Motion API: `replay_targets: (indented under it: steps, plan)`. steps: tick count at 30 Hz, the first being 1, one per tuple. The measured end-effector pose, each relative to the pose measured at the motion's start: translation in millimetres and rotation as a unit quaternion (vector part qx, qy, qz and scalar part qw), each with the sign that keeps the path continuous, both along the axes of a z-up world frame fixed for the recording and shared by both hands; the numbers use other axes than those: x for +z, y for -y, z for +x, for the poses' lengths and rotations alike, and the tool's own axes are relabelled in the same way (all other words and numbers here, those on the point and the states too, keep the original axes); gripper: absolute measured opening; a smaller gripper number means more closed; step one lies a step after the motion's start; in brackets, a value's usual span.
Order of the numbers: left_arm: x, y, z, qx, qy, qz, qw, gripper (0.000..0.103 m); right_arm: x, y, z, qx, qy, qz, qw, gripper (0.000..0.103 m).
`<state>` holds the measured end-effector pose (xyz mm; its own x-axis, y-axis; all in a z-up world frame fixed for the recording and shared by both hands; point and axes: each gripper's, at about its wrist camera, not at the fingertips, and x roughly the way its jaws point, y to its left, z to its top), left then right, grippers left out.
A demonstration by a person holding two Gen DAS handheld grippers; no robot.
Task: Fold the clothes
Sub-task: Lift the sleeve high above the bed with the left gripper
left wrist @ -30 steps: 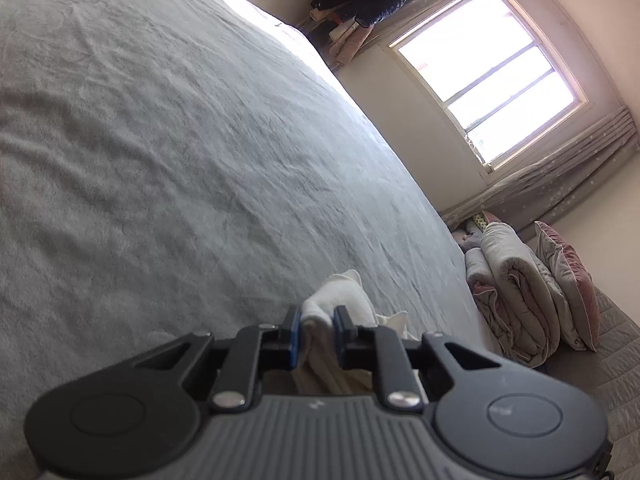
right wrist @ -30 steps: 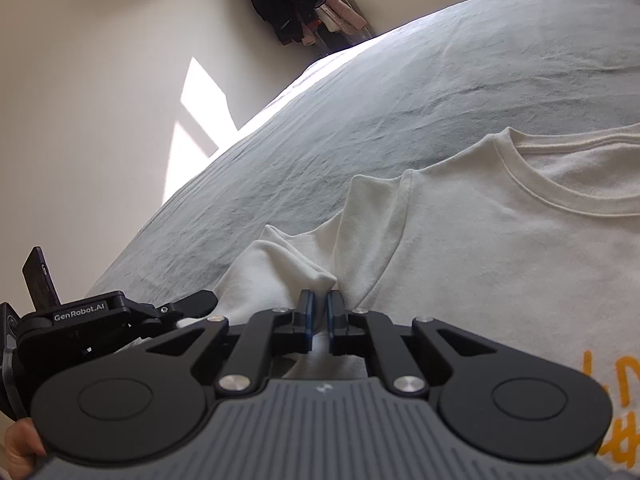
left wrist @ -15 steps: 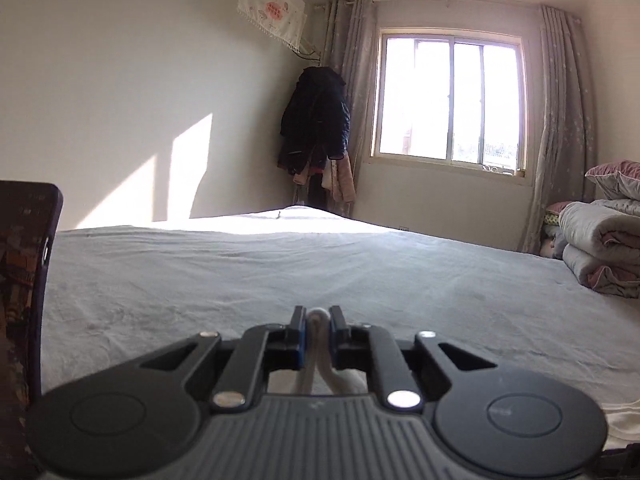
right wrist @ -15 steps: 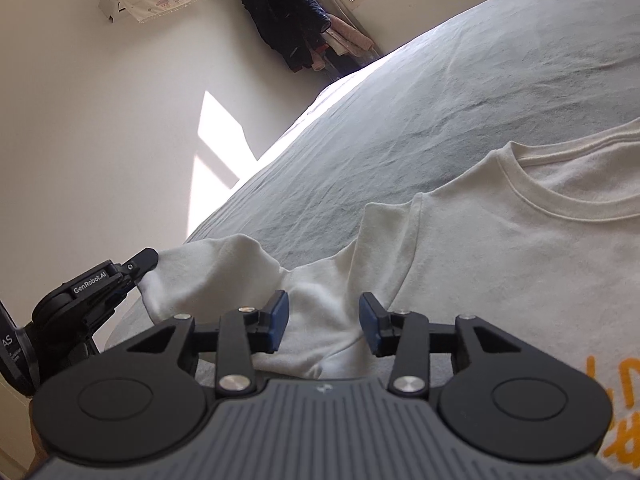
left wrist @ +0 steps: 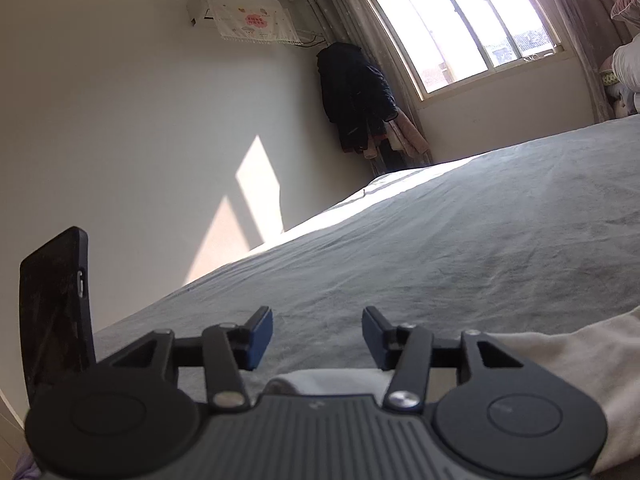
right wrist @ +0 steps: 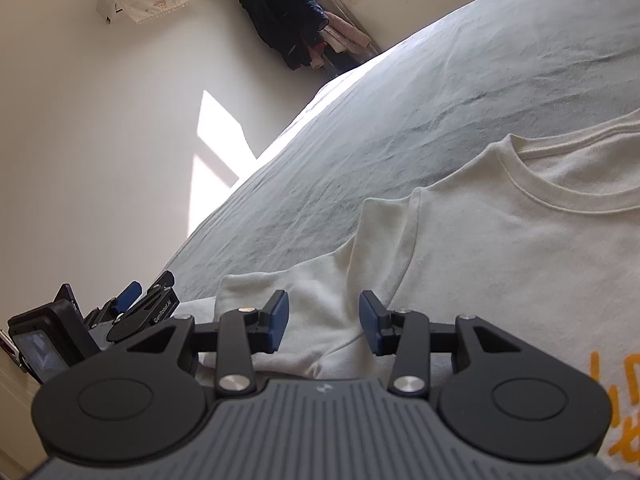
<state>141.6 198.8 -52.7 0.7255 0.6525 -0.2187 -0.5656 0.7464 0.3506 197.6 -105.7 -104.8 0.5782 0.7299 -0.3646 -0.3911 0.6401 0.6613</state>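
sleeve spread flat, both tongs let go

while the cream t-shirt lies face up on the grey bedsheet, the right gripper hovers low over the near sleeve with its blue pads apart and nothing pinched between them; the cloth simply lies under the gap. to its left the left gripper sits just beside the sleeve's cuff end, and its jaws have just been opening, so that only bare sheet shows between its pads, with a roll of cream cuff below them by the body of the tool. both tongs are therefore unclenched and free of the garment.

judging from how things lie, the sleeve looks to have been drawn out sideways and laid flat so the shirt has a clean outline before any fold is made; the low, nearly level pointing of both tools suits setting cloth down rather than lifting it. a soft crease runs where sleeve meets body, and the collar lies further out to the right, with orange print at the near right edge.

further off, the sheet runs wrinkled to the far edge of the bed. beyond it stand a pale wall with a sunlit patch, a dark coat hung in the corner, a covered air conditioner and a bright window.
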Motion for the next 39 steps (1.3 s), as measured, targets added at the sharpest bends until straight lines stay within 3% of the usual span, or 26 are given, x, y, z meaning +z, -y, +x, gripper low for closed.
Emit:
replay_targets:
  steps: [3,9,13,16,18,21,26,30,34,36,39]
  plan:
    - [9,-2,-10,0.004,-0.01,-0.101,0.9948,0.06,0,0,0,0.001,0.0,-0.001,1.0,0.044]
    - [25,-3,-40,0.045,0.037,-0.212,0.9755,0.065,0,1,0,0.001,-0.001,0.002,1.0,0.044]
    - [28,-10,-50,0.082,0.057,-0.248,0.9635,0.075,0,2,0,0.001,-0.003,0.004,1.0,0.044]
    - [16,-25,-51,0.119,0.055,-0.31,0.9417,0.075,0,2,0,0.001,-0.004,0.006,1.0,0.045]
    - [2,-37,-49,0.139,0.051,-0.361,0.9207,0.074,0,2,0,0.002,-0.004,0.007,1.0,0.045]
    - [-18,-45,-48,0.167,0.09,-0.402,0.8956,0.071,0,2,0,0.002,-0.005,0.009,1.0,0.045]
    - [-26,-48,-44,0.163,0.16,-0.411,0.8825,0.072,-1,3,0,0.003,-0.006,0.011,1.0,0.045]
    - [-31,-59,-34,0.178,0.185,-0.42,0.8703,0.074,-1,3,0,0.003,-0.006,0.012,1.0,0.045]
    - [-28,-71,-24,0.209,0.206,-0.408,0.8646,0.07,-1,4,0,0.004,-0.007,0.014,1.0,0.045]
    - [-24,-74,-19,0.222,0.209,-0.389,0.8694,0.047,-1,4,0,0.004,-0.008,0.014,1.0,0.045]
    - [-16,-76,-14,0.221,0.215,-0.364,0.8789,0.02,-1,4,0,0.004,-0.008,0.014,1.0,0.045]
